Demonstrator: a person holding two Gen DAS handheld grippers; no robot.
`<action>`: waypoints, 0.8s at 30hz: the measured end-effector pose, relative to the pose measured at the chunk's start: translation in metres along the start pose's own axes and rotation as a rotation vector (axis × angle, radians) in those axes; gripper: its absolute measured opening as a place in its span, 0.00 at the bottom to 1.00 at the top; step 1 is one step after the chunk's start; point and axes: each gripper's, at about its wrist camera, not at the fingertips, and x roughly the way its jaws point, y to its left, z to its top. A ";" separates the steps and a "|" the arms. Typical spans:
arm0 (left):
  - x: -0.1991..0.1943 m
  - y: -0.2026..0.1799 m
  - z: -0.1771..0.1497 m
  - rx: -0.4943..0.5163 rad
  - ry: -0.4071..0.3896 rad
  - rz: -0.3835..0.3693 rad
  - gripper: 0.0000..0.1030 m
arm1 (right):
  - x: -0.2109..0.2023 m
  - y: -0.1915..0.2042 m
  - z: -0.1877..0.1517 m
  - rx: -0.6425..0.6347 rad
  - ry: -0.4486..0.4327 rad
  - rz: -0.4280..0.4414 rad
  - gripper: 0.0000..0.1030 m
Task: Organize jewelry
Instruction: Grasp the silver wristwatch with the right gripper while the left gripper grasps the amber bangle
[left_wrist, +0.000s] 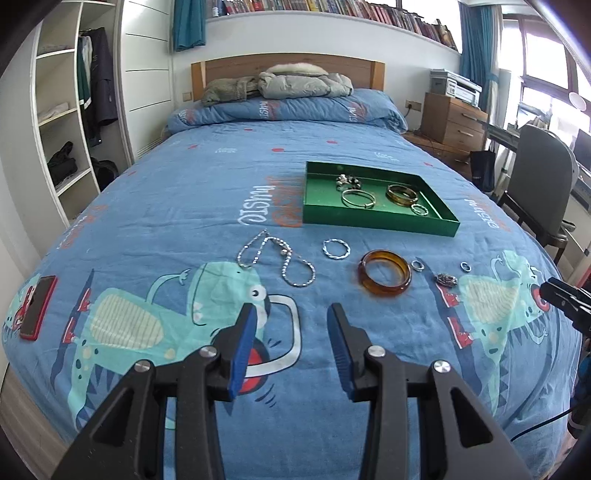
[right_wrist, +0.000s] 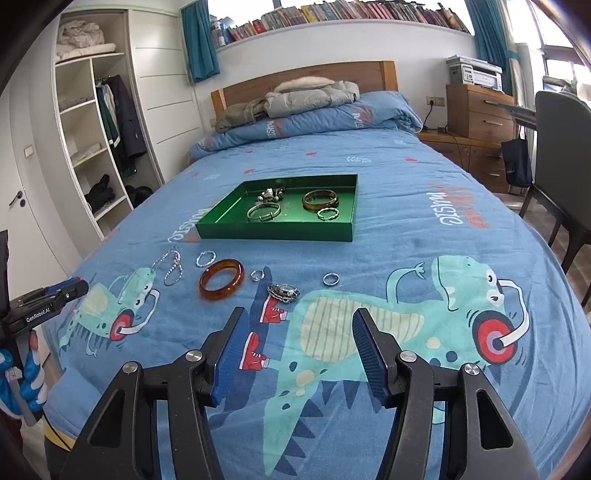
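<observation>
A green tray (left_wrist: 376, 223) (right_wrist: 273, 233) lies on the blue bedspread and holds several bangles and a beaded piece. In front of it lie a silver bead necklace (left_wrist: 280, 260) (right_wrist: 170, 266), a twisted silver bangle (left_wrist: 335, 248) (right_wrist: 205, 257), an amber bangle (left_wrist: 384, 272) (right_wrist: 221, 283), two small rings (left_wrist: 417, 264) (right_wrist: 330, 279) and a watch (left_wrist: 446, 279) (right_wrist: 283, 291). My left gripper (left_wrist: 291, 317) hovers open short of the necklace, nothing between its blue pads. My right gripper (right_wrist: 297, 321) is open too, just short of the watch.
A red phone (left_wrist: 37, 308) lies at the bed's left edge. Folded jackets (left_wrist: 280, 85) rest at the headboard. A chair (left_wrist: 539, 184) and wooden drawers (left_wrist: 450, 122) stand to the right, open wardrobe shelves (left_wrist: 62, 110) to the left. A gloved hand (right_wrist: 26, 380) holds the left gripper.
</observation>
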 end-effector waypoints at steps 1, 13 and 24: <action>0.007 -0.004 0.003 0.008 0.004 -0.013 0.37 | 0.006 -0.001 -0.001 -0.004 0.009 0.002 0.53; 0.097 -0.047 0.024 0.014 0.087 -0.114 0.37 | 0.082 -0.006 -0.001 -0.047 0.090 0.073 0.48; 0.162 -0.070 0.027 0.029 0.166 -0.134 0.36 | 0.154 0.013 0.009 -0.162 0.164 0.099 0.48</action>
